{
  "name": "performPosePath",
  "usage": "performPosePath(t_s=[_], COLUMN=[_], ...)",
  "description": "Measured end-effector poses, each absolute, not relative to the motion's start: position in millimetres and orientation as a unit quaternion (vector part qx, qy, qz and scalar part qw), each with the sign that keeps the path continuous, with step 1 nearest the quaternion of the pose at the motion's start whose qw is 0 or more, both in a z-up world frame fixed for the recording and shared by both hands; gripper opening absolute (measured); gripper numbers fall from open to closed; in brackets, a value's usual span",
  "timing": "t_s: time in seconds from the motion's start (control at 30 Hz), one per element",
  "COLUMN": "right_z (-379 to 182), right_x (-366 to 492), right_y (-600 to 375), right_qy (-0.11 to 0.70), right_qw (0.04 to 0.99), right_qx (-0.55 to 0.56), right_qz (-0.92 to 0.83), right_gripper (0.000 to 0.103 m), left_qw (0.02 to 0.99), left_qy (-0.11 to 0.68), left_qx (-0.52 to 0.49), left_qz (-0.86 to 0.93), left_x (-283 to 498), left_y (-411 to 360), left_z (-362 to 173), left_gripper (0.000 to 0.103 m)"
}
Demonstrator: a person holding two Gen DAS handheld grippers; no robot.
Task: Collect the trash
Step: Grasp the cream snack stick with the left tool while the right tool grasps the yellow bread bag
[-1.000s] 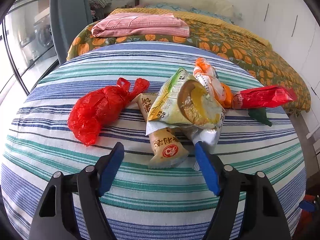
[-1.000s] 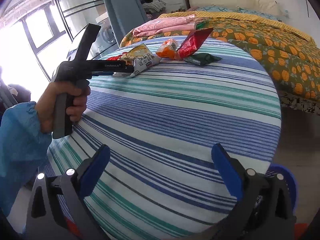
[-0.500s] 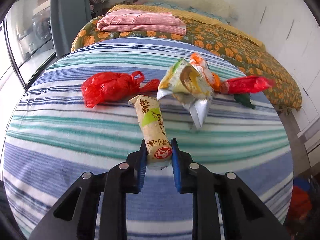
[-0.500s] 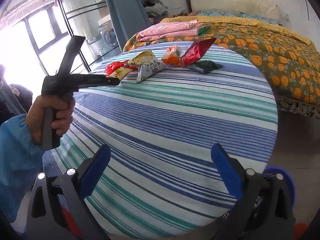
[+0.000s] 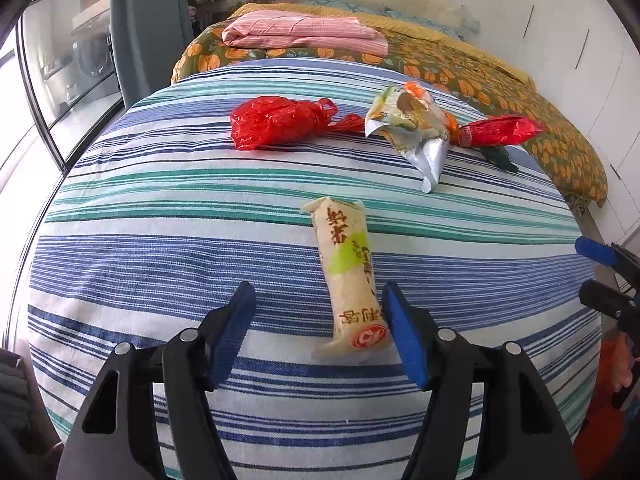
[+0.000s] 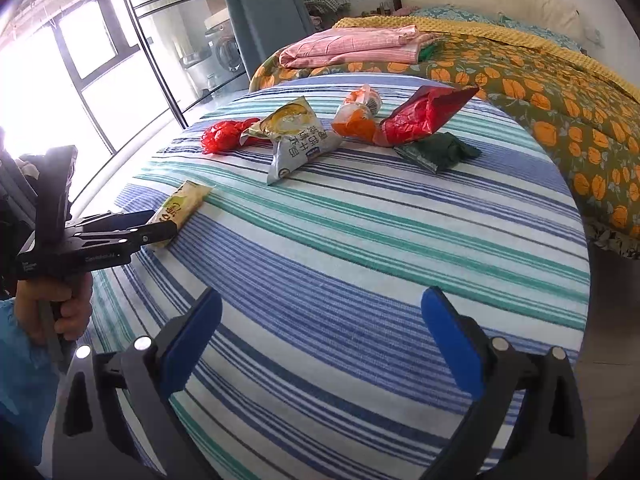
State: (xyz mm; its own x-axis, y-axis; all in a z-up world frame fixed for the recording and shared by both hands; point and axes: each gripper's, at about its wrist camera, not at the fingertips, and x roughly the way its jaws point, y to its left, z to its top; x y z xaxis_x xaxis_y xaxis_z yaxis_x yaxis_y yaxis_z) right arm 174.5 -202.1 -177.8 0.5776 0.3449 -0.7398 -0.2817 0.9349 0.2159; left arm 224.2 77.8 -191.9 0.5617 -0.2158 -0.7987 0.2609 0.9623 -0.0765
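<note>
A beige snack wrapper (image 5: 352, 272) lies alone on the striped tablecloth (image 5: 160, 260), toward its near edge. My left gripper (image 5: 318, 298) straddles the wrapper's near end. Its jaws are opening and the pads do not press it, though the right pad sits close beside it. Farther back lie a red plastic bag (image 5: 280, 122), a yellow and silver snack bag (image 5: 412, 128), an orange wrapper (image 6: 356, 116), a red foil bag (image 6: 424, 114) and a dark green wrapper (image 6: 440, 152). My right gripper (image 6: 320, 304) hovers open over the table's near side, holding nothing.
A bed with an orange floral cover (image 6: 540, 92) and a folded pink cloth (image 6: 352, 46) stands just behind the round table. A glass door (image 6: 132, 64) and a grey curtain (image 6: 260, 12) are at the left. A hand in a blue sleeve (image 6: 60, 304) holds the left gripper.
The left gripper shut on the beige wrapper, dragged it out of the pile toward the near edge, then opened again. The right gripper moved in a little over the table.
</note>
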Motion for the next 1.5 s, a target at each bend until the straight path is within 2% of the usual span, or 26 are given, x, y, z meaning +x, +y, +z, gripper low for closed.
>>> performPosePath(t_s=[0.1,0.17,0.27,0.4,0.6,0.67,0.7,0.73,0.8,0.93,1.07,1.27,1.37,1.43,1.5], right_z=[-171,-167,-164,-168,-174,-182,-185,-187,-184,-173,-162,-169,-185,-185,-181], right_x=[190,204,236,281,325,334,335,331,325,301,268,227,224,222,221], right_y=[-192,-183,-166,-138,-109,-107,-105,-106,-110,-120,-147,-176,-180,-176,-171], right_qy=[0.417,0.413,0.406,0.394,0.401,0.420,0.425,0.426,0.429,0.440,0.487,0.519,0.527,0.518,0.516], right_qw=[0.889,0.889,0.889,0.890,0.881,0.871,0.869,0.870,0.869,0.867,0.854,0.840,0.841,0.849,0.849], right_qx=[0.015,0.004,-0.016,-0.064,-0.109,-0.117,-0.132,-0.139,-0.129,-0.117,-0.096,-0.139,-0.113,-0.086,-0.037], right_qz=[0.189,0.200,0.213,0.222,0.228,0.226,0.215,0.207,0.209,0.202,0.160,0.073,0.053,0.066,0.104], right_gripper=[0.096,0.095,0.088,0.074,0.073,0.060,0.047,0.042,0.039,0.038,0.038,0.039,0.048,0.062,0.063], left_qw=[0.886,0.883,0.882,0.881,0.880,0.880,0.880,0.880,0.880,0.880,0.880,0.880,0.880,0.880,0.880], left_qy=[0.442,0.446,0.451,0.452,0.454,0.454,0.454,0.454,0.454,0.454,0.454,0.454,0.454,0.454,0.453], left_qx=[0.053,0.074,0.065,0.070,0.066,0.066,0.065,0.066,0.066,0.066,0.066,0.066,0.066,0.065,0.060], left_qz=[-0.127,-0.128,-0.121,-0.122,-0.124,-0.124,-0.125,-0.125,-0.124,-0.124,-0.124,-0.124,-0.124,-0.125,-0.128], left_x=[224,225,229,230,230,230,230,230,230,230,230,230,230,230,230], left_y=[72,64,68,67,67,67,66,66,66,66,66,66,66,66,67], left_z=[-196,-198,-199,-200,-201,-201,-201,-201,-201,-201,-201,-201,-201,-201,-200], left_gripper=[0.074,0.082,0.090,0.092,0.093,0.093,0.093,0.093,0.093,0.093,0.093,0.093,0.093,0.093,0.093])
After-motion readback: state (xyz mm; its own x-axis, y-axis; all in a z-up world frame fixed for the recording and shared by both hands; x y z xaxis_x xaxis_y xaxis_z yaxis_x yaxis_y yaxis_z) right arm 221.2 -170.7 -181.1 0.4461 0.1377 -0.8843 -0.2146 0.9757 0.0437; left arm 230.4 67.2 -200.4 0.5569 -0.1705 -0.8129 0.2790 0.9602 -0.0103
